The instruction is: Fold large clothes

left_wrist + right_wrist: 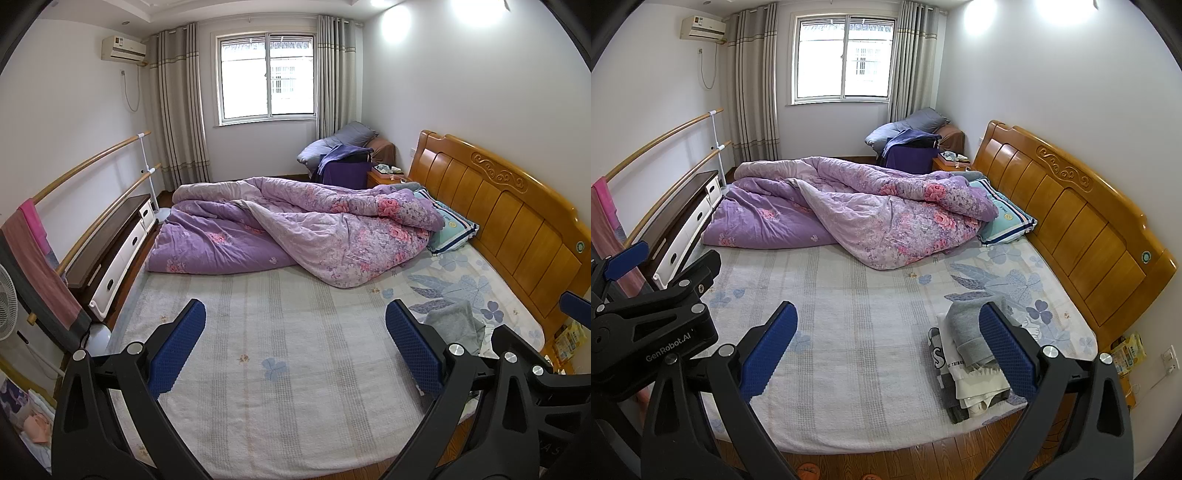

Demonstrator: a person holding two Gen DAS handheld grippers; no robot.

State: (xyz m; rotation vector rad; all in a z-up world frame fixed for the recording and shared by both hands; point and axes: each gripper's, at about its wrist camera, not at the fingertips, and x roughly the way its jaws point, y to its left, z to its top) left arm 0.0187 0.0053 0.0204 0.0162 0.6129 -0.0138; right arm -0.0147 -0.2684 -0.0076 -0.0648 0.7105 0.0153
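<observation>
Clothes (967, 354) sit folded in a small stack near the bed's (849, 332) front right corner, a grey piece on top. Both tongs hover over the mattress, the left tongs (295, 347) and right tongs (888, 349) spread wide and gripping nothing. Beyond, a purple floral quilt (871, 218) lies rumpled toward the wooden headboard (1071, 221).
</observation>
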